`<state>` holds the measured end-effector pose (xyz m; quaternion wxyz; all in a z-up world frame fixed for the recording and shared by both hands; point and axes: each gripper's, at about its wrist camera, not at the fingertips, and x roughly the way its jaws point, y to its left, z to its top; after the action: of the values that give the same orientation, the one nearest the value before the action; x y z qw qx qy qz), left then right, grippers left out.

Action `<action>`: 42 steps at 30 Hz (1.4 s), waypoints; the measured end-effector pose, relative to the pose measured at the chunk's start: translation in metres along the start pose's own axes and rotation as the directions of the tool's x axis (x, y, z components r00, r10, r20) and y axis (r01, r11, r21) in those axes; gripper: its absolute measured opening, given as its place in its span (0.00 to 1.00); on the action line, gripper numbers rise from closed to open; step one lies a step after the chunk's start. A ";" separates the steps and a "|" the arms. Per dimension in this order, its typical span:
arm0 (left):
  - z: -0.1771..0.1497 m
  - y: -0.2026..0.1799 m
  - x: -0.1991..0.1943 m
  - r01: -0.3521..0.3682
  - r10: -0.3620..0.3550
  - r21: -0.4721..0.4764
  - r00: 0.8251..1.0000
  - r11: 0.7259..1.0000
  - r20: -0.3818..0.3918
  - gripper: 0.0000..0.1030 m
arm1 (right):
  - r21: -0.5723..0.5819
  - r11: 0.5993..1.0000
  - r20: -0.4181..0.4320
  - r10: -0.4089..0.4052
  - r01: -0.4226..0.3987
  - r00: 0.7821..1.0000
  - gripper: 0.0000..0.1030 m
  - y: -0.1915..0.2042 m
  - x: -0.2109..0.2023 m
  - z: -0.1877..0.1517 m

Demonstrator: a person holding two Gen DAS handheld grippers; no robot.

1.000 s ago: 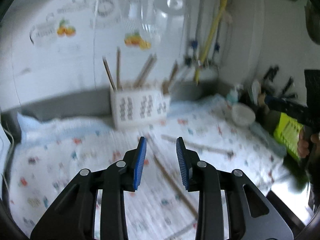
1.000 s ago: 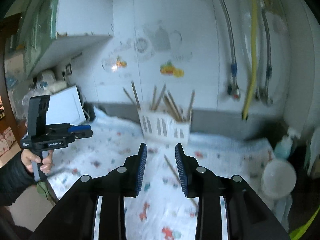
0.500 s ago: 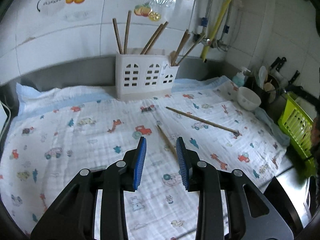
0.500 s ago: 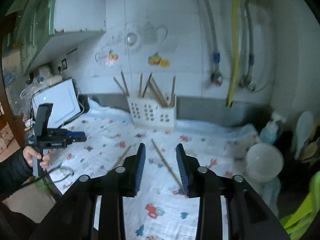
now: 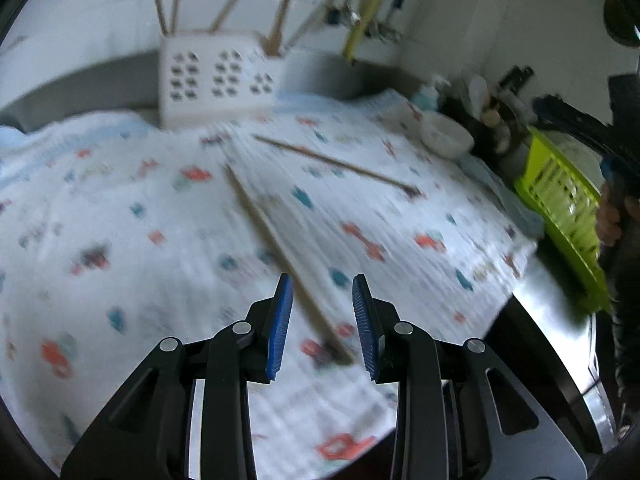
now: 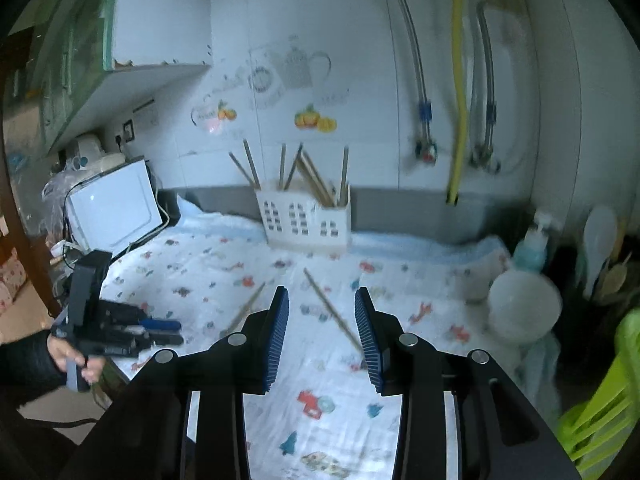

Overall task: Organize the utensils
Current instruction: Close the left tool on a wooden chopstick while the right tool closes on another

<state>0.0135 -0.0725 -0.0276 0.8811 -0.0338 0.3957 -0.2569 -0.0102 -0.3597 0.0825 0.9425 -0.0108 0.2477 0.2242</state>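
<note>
The left gripper has dropped low over the printed cloth since half a second ago, when it looked across the whole counter; now its blue pads are spread with nothing between them but the near end of a wooden chopstick lying flat, running from between the fingers toward 11 o'clock. A second chopstick lies apart at 1 o'clock, and the white perforated utensil holder, already bristling with sticks, stands at 11 o'clock against the wall. The view is motion-blurred, so contact cannot be judged. The right gripper hangs higher, jaws likewise spread and empty, both loose chopsticks ahead at 12 o'clock. The descent suggests a pickup is imminent; two sticks remain to stow.
</note>
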 end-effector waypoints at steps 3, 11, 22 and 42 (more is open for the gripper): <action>-0.010 -0.006 0.016 0.014 -0.015 -0.017 0.999 1.000 -0.035 0.30 | 0.021 1.000 -0.017 -0.004 0.004 1.000 0.33 0.002 0.016 -0.015; -0.026 -0.024 0.042 -0.086 0.092 0.067 0.992 0.994 -0.088 0.30 | 0.109 0.994 -0.021 -0.018 0.020 1.000 0.33 0.000 0.038 -0.045; -0.032 -0.037 0.041 -0.242 0.246 0.086 0.968 0.967 -0.049 0.30 | 0.123 0.990 0.044 -0.075 0.069 0.996 0.34 -0.009 0.008 -0.059; -0.027 -0.006 0.034 -0.232 0.233 0.018 0.972 0.972 -0.026 0.24 | 0.143 0.984 -0.168 -0.079 0.103 0.983 0.34 -0.038 0.082 -0.067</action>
<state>0.0107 -0.0900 -0.0675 0.8997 0.0230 0.4072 -0.1554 0.0390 -0.3679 -0.0181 0.9266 0.0310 0.3389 0.1597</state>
